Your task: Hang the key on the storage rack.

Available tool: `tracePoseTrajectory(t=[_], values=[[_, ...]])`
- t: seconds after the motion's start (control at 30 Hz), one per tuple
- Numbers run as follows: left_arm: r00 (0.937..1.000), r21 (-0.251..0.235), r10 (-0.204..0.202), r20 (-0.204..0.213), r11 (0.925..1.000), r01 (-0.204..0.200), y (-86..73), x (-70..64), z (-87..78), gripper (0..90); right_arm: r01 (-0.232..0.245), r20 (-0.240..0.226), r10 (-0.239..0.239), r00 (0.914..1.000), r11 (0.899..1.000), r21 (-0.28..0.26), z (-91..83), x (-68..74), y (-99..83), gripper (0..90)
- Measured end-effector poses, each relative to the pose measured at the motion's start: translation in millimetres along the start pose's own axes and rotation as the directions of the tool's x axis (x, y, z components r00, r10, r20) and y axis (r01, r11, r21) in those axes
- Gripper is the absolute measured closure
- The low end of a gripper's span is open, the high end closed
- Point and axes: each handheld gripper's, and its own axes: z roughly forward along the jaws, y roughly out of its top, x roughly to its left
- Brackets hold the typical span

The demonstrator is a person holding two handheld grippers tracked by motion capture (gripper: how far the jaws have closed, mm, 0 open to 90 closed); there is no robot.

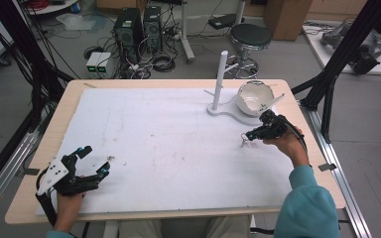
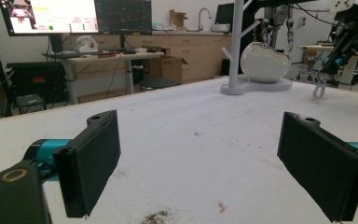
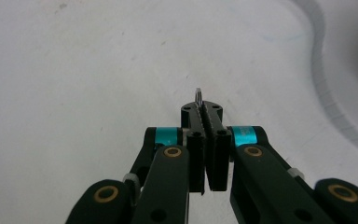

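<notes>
From the high view, the left gripper rests near the table's front-left corner with its jaws spread and nothing between them, while the right gripper hovers over the white mat, pinching a small metal ring just in front of the white stand and the bowl on its base. The left gripper view confirms the wide gap and shows the ring dangling near the stand. In the right gripper view the jaws are pressed together on the ring, so I judge this the carrying step, and the next move likely calls for hanging it on a peg or dropping it in the bowl.
</notes>
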Motion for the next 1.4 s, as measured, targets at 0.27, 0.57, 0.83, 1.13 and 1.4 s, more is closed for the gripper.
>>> tracePoseTrajectory(t=[0.27,0.57,0.83,1.13,1.4], values=[[1.0,0.0,0.0,0.0,1.0,0.0,0.0,-0.1,0.0,13.6,0.027,-0.006,-0.028,0.9996,0.995,-0.101,-24.7,4.8,29.7,89.1],[1.0,-0.001,-0.001,0.0,1.0,0.001,0.0,-0.1,0.0,13.6,0.072,0.012,-0.071,0.9974,0.986,-0.149,-48.5,10.1,72.7,89.1],[1.0,-0.001,0.002,0.001,1.0,-0.002,0.0,-0.2,0.1,13.6,0.095,0.012,-0.095,0.9954,0.981,-0.168,-61.7,10.1,113.6,89.1],[1.0,0.001,-0.001,0.001,1.0,0.001,-0.1,-0.2,0.3,13.6,0.082,0.01,-0.081,0.9967,0.985,-0.155,-60.3,-1.5,135.3,89.0],[1.0,0.003,0.001,0.002,1.0,-0.001,0.1,-0.2,0.5,13.6,0.042,-0.006,-0.043,0.9991,0.987,-0.157,-46.9,-15.4,140.7,89.0]])
